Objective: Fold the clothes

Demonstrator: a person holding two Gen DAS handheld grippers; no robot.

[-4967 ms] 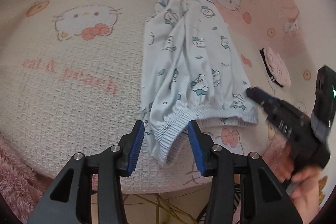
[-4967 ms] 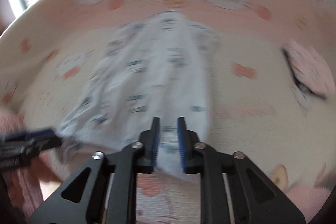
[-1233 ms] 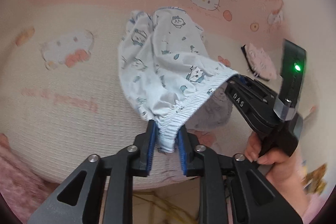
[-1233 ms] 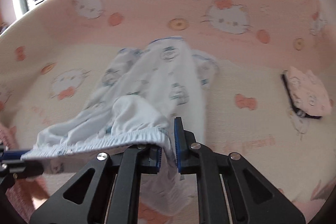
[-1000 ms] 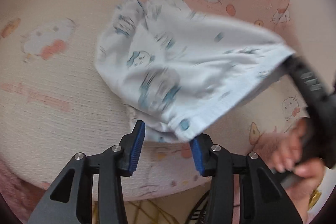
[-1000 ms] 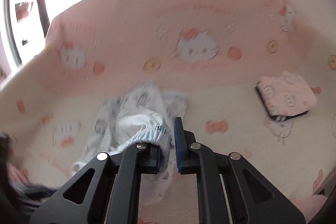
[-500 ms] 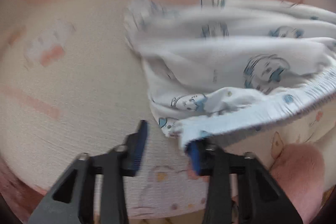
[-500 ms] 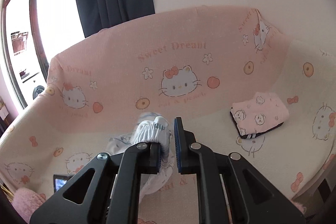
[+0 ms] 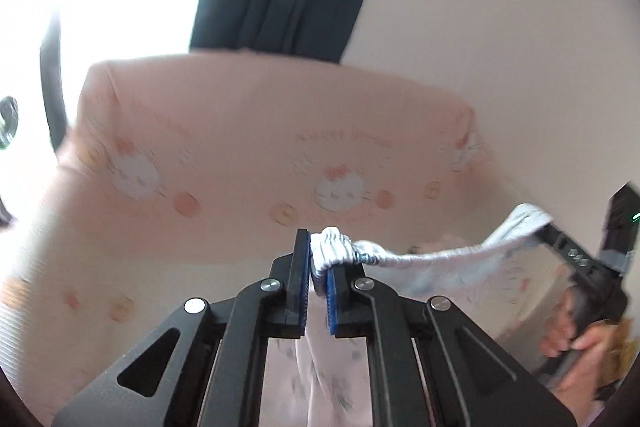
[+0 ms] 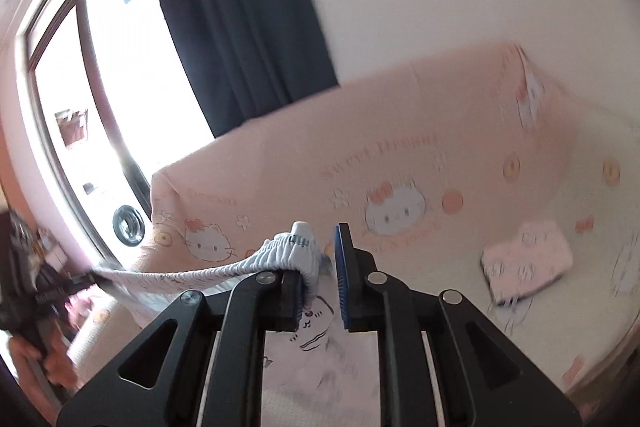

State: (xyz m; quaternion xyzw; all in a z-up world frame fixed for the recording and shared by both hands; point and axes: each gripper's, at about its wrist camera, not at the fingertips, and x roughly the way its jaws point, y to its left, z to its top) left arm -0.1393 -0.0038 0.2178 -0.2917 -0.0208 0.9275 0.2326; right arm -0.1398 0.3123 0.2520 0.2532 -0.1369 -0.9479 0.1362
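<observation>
Shorts (image 9: 420,261) stretch between left tool (image 9: 318,287) and right tool (image 10: 322,279).

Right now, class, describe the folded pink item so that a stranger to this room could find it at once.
Start at the pink cat-print sofa cover under the dark curtain. Follow the cream seat toward its right end: the folded pink garment lies flat there, alone. Unlike the white patterned shorts stretched in the air between the two grippers, nothing holds it.

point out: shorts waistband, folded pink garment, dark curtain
shorts waistband (image 9: 416,259): left wrist view, on the stretched elastic between the grippers.
folded pink garment (image 10: 526,259): right wrist view, on its top face.
dark curtain (image 10: 236,15): right wrist view, mid-panel beside the window.
</observation>
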